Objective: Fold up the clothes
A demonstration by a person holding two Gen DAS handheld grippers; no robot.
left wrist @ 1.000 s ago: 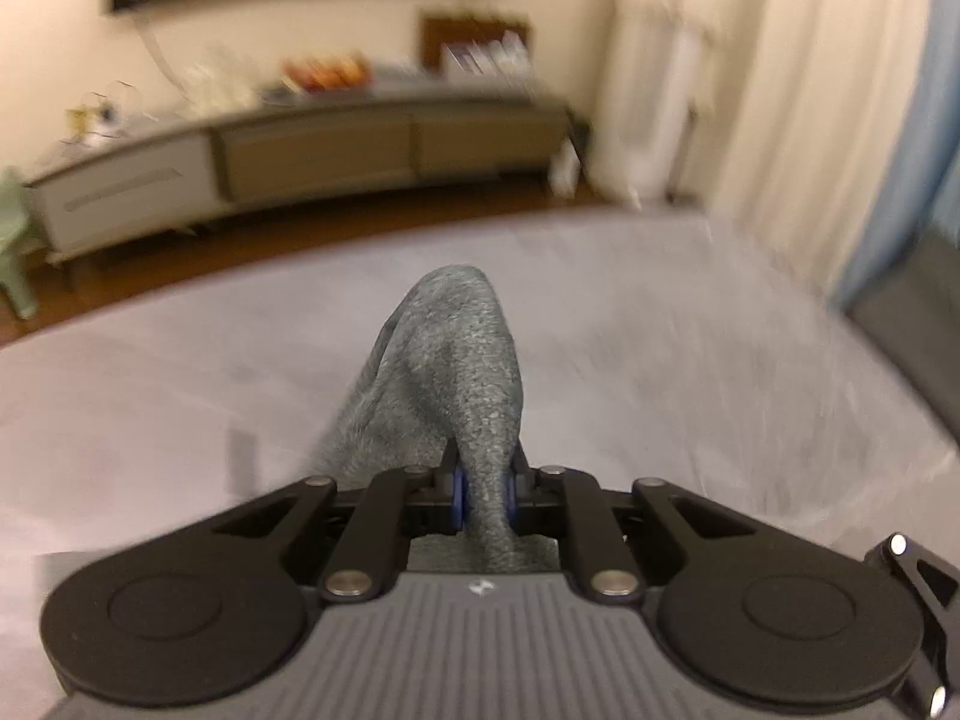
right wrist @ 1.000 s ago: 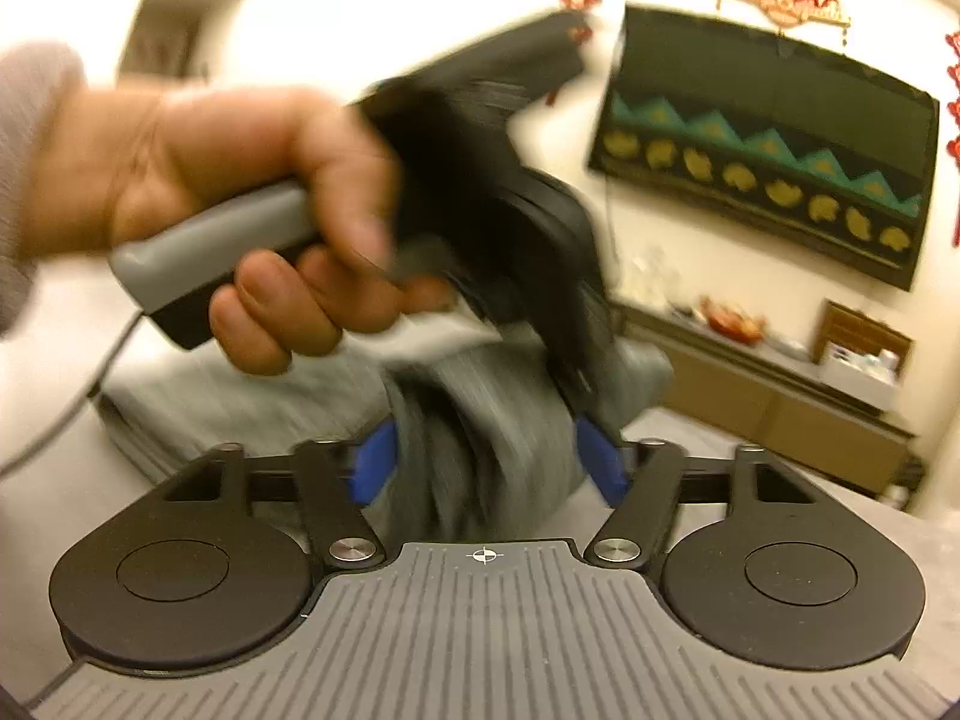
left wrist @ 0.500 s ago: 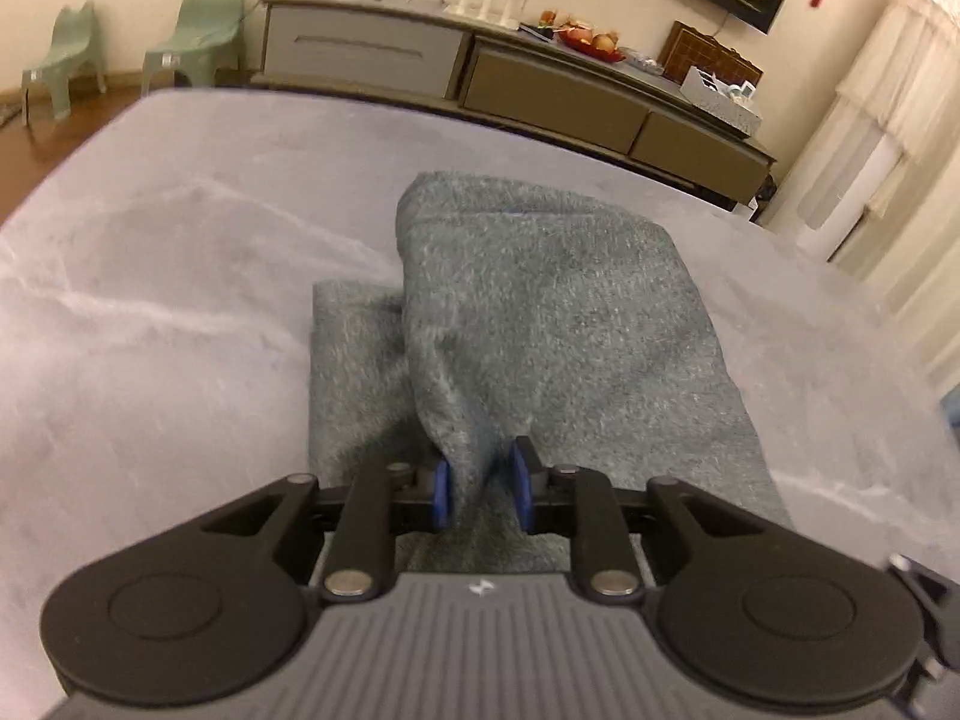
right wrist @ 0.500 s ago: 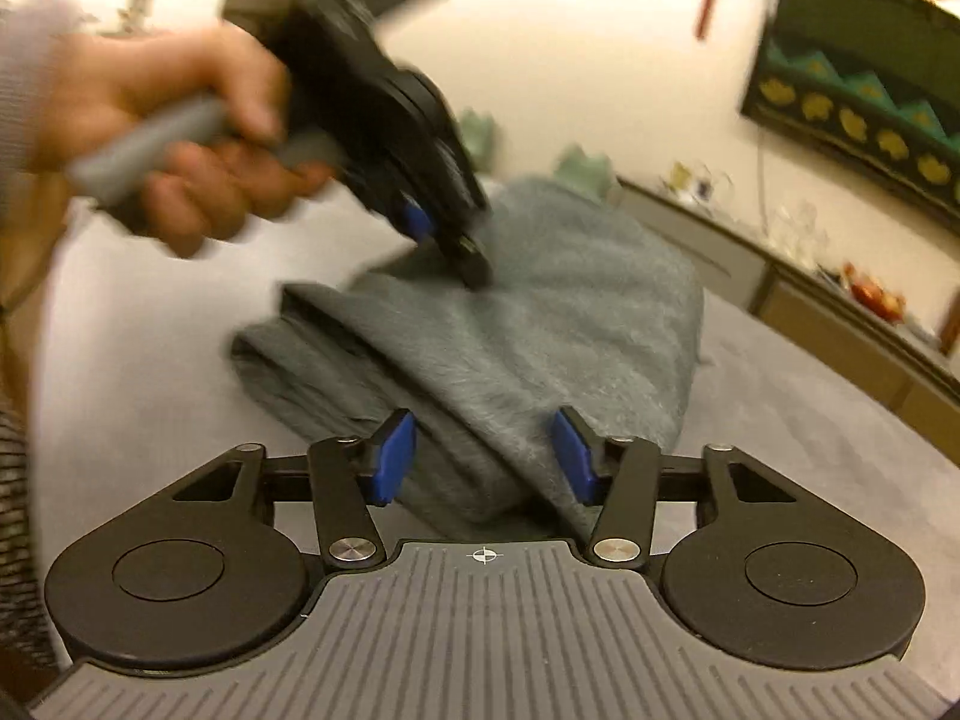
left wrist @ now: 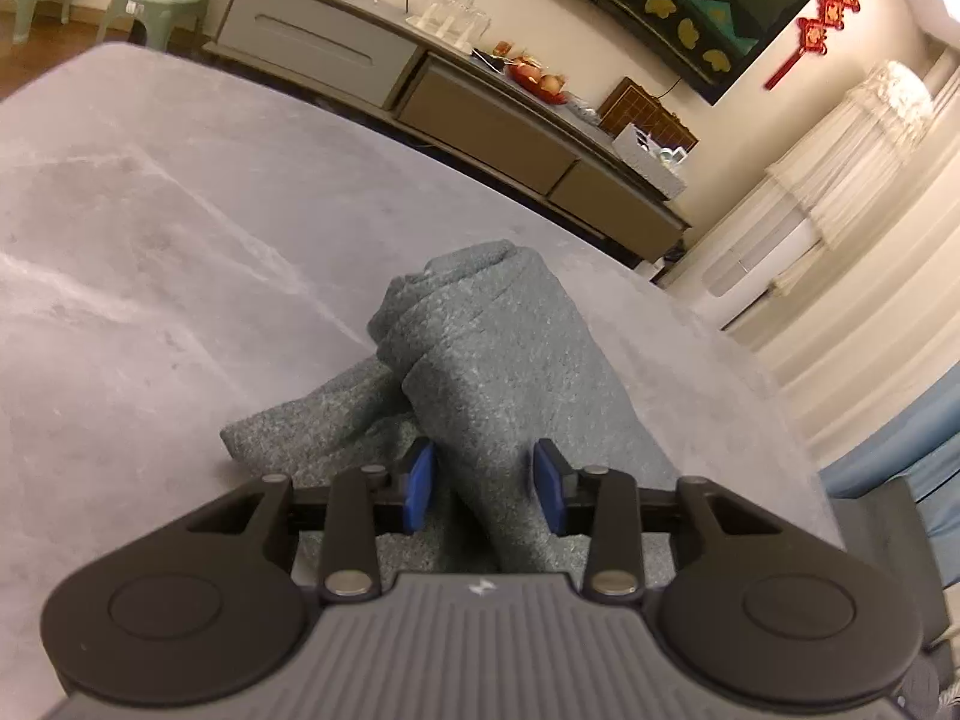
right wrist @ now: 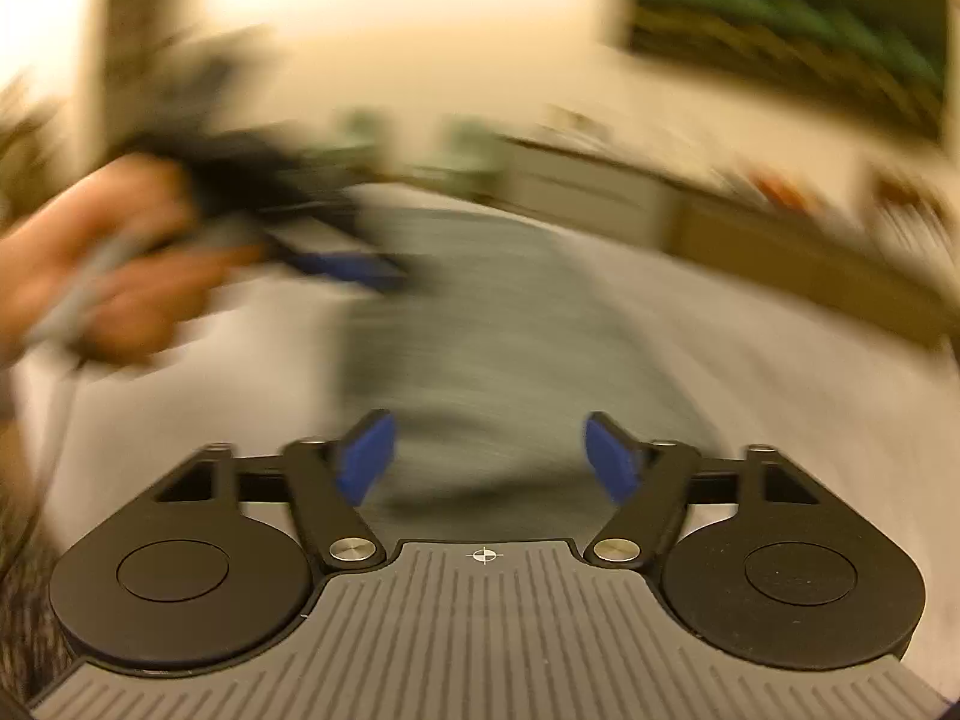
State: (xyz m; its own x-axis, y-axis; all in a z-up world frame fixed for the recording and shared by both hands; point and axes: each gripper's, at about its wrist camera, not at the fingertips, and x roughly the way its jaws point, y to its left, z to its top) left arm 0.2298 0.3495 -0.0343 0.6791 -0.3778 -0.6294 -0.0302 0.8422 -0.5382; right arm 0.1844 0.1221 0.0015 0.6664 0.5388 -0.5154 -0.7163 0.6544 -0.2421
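While my left gripper [left wrist: 483, 483] stands partly spread, its blue pads [left wrist: 418, 483] flank a raised fold of the grey garment [left wrist: 504, 384] bunched mid-table [left wrist: 150, 276], without pinching it. From the right wrist, heavily blurred, my right gripper [right wrist: 489, 456] gapes wide above the garment's near end; no writing is readable.

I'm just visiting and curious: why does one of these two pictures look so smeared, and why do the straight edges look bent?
Right wrist view: heavy motion blur smears the grey garment, the left gripper and the room, while the right gripper itself stays sharp. Left wrist view: mostly crisp, the grey garment and sideboard clear; the fisheye lens bows the table edge and tilts the room; warm indoor light.
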